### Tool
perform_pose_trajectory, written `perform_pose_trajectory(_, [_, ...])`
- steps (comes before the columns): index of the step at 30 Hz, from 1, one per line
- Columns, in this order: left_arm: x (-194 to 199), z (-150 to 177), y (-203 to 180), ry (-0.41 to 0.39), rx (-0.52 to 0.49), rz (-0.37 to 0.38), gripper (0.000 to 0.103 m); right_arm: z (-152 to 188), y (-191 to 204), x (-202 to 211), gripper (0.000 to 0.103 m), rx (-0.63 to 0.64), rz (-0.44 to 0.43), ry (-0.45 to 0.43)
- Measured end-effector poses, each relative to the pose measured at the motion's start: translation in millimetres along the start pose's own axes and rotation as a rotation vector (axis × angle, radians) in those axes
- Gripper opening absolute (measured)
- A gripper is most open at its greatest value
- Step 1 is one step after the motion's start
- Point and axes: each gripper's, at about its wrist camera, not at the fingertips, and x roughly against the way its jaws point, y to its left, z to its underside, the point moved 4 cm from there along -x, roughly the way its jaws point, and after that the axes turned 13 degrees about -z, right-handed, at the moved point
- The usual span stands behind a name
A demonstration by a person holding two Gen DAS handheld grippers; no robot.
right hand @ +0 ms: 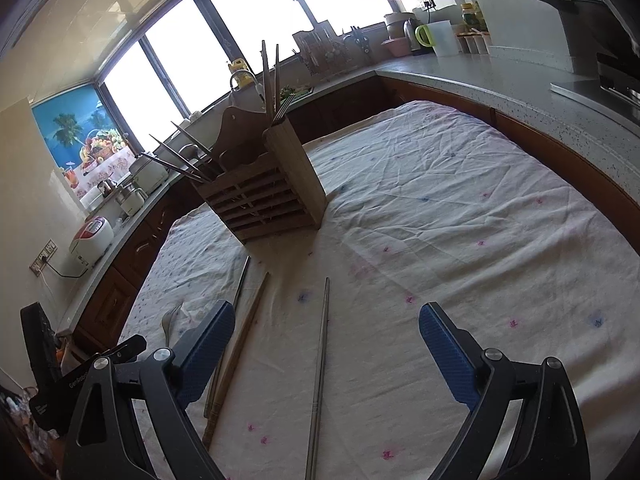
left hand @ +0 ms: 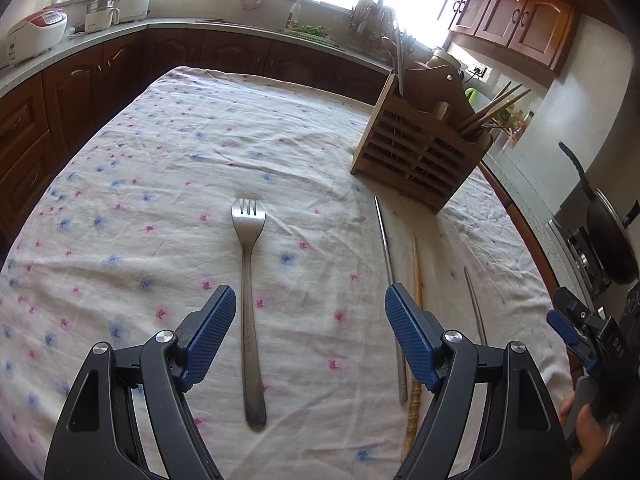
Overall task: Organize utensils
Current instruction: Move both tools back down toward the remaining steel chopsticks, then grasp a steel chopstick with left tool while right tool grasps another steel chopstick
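We count one fork (left hand: 249,304), two metal chopsticks (left hand: 389,280) (right hand: 320,364) and one wooden chopstick (left hand: 416,320) lying loose on the cloth-covered surface (left hand: 180,152), near one slatted wooden holder (left hand: 416,152). More sticks stand in the holder; their number we cannot tell. The left gripper (left hand: 306,330) and right gripper (right hand: 326,350) both have fingers spread wide, holding nothing. Our fingers hide parts of the chopsticks.

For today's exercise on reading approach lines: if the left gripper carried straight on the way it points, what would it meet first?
Most likely the fork, lying lengthwise on the tablecloth between the open jaws of the left gripper; depth is hard to judge.
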Motion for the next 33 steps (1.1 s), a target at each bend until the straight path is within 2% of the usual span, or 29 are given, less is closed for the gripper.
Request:
perform_pose_trajectory(22, [-23, 4, -19, 0.05, -0.066, -0.023, 0.079, 10, -1, -28, 0.093, 0.055, 0.036, 0.072])
perform_pose_trajectory(27, [-33, -7, -30, 0.05, -0.106, -0.031, 0.077, 8, 0, -44, 0.074, 0.077, 0.048, 0.121])
perform_pose_trajectory(30, [-40, -16, -38, 0.051, -0.127, -0.014, 0.07, 5, 1, -57, 0.059, 0.089, 0.051, 0.154])
perform_pose_trajectory(33, [-48, -26, -49, 0.055, -0.158, -0.004, 0.066, 2, 0, -70, 0.051, 0.098, 0.06, 0.187])
